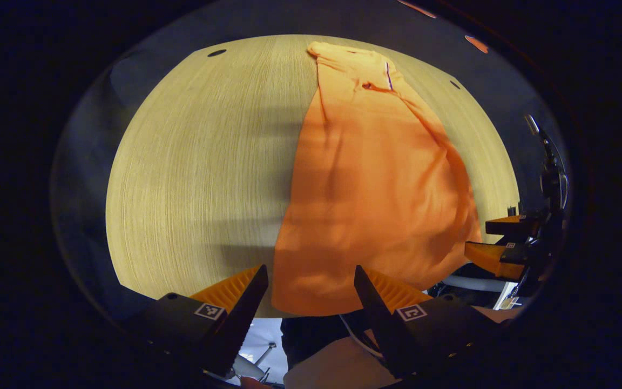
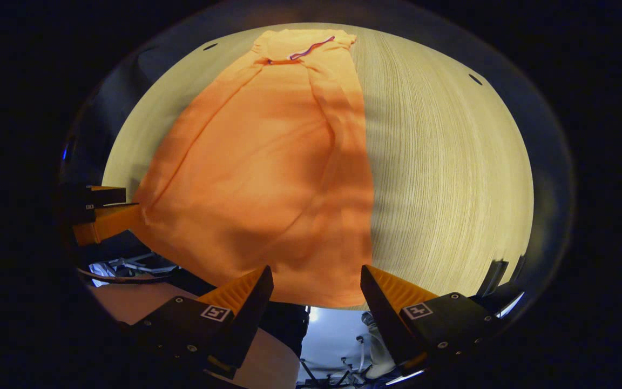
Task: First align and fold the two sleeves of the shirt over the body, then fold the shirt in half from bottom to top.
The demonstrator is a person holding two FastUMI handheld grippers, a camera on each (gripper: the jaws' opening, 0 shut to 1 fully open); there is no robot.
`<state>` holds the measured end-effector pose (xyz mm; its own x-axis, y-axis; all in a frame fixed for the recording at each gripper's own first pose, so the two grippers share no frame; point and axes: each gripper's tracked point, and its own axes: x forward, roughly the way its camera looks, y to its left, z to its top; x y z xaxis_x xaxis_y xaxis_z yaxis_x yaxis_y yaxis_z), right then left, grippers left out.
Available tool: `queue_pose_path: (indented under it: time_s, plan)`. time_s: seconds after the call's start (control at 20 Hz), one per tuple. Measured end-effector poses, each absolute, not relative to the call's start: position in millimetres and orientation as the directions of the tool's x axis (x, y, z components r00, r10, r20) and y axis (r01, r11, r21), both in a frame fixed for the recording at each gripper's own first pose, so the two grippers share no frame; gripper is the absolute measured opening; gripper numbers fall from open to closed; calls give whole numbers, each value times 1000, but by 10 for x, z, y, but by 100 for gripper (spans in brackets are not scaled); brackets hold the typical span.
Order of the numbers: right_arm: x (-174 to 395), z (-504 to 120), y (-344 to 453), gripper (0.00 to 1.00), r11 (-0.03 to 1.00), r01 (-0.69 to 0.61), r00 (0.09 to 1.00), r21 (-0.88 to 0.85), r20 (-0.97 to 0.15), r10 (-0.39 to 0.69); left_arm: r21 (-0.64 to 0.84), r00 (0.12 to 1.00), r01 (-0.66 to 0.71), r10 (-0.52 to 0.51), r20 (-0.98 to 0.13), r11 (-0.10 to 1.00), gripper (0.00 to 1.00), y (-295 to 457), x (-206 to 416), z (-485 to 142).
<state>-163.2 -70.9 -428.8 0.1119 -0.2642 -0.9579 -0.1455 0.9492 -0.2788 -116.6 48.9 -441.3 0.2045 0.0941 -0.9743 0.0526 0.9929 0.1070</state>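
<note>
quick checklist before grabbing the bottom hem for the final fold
1. Sleeves folded over the body: ok, the shirt lies as a narrow strip.
2. Left claw open: ok, hem sits between its fingers.
3. Right claw open: ok, at the hem's other corner.
4. Either claw gripping cloth yet: not ok, neither has closed.
5. Cloth flat: not ok, creases run lengthwise.
6. Bare table beside the collar: ok.

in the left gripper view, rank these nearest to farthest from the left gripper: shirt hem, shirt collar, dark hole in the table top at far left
1. The shirt hem, right between the open fingers of the left gripper, at the table's near edge.
2. The shirt collar, at the far end, right of centre.
3. The dark hole, far left corner; close to the collar's range, so this order is tentative.
</note>
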Motion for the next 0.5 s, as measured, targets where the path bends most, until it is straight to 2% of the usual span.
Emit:
queue_pose_path:
  time_s: [0.3,0.35,0.5]
  plan:
    - [-1768,-4522,-757,99,944,-135,63,-302,-953,-296,171,177,13,166,-970,985,99,523,-1253,-4646]
    - [-1722,-4529,-742,99,944,-134,82,-300,-953,-291,170,163,3,168,-972,985,99,507,-1295,-4691]
    - [-1744,-4507,-752,99,948,-110,77,-298,-954,-291,226,158,70,213,-964,972,97,499,-1272,-4722]
